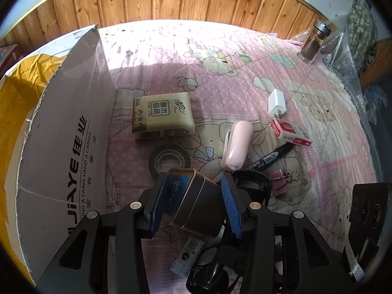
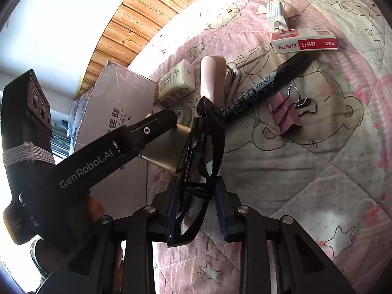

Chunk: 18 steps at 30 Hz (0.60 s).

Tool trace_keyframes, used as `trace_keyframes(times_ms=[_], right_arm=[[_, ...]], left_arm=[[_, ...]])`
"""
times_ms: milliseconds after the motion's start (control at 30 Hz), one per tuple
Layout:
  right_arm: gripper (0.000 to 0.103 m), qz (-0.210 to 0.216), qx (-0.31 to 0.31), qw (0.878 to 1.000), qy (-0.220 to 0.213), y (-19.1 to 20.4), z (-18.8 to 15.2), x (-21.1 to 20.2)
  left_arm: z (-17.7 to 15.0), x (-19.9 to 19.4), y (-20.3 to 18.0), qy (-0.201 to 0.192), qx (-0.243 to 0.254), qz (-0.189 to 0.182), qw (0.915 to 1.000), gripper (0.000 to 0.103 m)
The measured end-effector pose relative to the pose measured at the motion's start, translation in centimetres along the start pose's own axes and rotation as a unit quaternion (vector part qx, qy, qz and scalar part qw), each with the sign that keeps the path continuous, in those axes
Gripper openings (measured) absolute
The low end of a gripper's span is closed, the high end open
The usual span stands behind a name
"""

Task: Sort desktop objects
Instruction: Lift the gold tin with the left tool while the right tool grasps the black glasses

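Seemingly secure, the left gripper (image 1: 193, 204) pinches a metal tin (image 1: 196, 201) between its pads, tilted, with the cardboard box (image 1: 66, 147) to its left; a skewed grip could let it slip. From the right wrist, the right gripper (image 2: 196, 210) clamps black glasses (image 2: 203, 152), whose front end touches the tin and may snag.

Hard daylight from far side; sunlit band across pink quilt (image 1: 245, 78), rest in soft shadow. White wall (image 2: 61, 24) blown out in right view. Strong fisheye bending, dark vignette corners. Focus sharp, no motion blur.
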State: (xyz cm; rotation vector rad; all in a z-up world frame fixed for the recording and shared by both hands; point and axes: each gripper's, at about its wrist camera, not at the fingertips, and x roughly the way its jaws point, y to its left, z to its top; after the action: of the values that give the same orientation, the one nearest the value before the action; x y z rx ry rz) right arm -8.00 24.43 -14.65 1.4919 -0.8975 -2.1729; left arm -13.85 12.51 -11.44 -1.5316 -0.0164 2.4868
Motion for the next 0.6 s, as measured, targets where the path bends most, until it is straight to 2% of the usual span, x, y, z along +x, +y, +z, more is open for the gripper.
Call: trace_keyframes(times_ms=[33,67,133,167,200,300,433,500,600], right_arm=[[0.04,0.0,0.004,1.0,0.011,0.0,-0.1,0.7],[0.055,0.0,0.009,1.0,0.017,0.1,-0.2,1.4],[0.062,0.0,-0.008,1.0,-0.002,0.9,-0.4,1.9],[0.06,-0.012,-0.02,1.0,-0.005,1.4,-0.4,2.0],[0.038,-0.02,-0.025,0.999,-0.006,1.6,-0.3,2.0],[0.034,-0.007,-0.001,1.0,-0.007,0.8,0.1,1.7],[0.032,-0.009,0.019,0.999,-0.029,0.5,0.6,0.1],[0.032,-0.008,0.032,0.999,-0.041,0.1,0.8,-0.9],[0.032,-0.004,0.049,0.998,-0.048,-0.1,1.1,-1.6]], left_arm=[[-0.1,0.0,0.1,-0.001,0.002,0.003,1.0,0.053],[-0.3,-0.1,0.3,-0.004,0.004,0.008,1.0,0.056],[-0.6,-0.1,0.7,-0.007,0.002,0.012,0.9999,0.058],[-0.7,0.0,0.7,-0.005,0.001,0.01,0.9999,0.058],[-0.7,0.0,0.7,-0.006,0.003,0.008,0.9999,0.058],[-0.7,0.1,0.5,-0.006,0.007,0.007,0.9999,0.058],[-0.9,-0.6,0.7,-0.002,-0.002,0.011,0.9999,0.055],[-1.3,-1.2,0.3,-0.008,0.012,0.012,0.9998,0.057],[-2.2,-1.2,-0.5,-0.005,0.042,0.035,0.9985,0.057]])
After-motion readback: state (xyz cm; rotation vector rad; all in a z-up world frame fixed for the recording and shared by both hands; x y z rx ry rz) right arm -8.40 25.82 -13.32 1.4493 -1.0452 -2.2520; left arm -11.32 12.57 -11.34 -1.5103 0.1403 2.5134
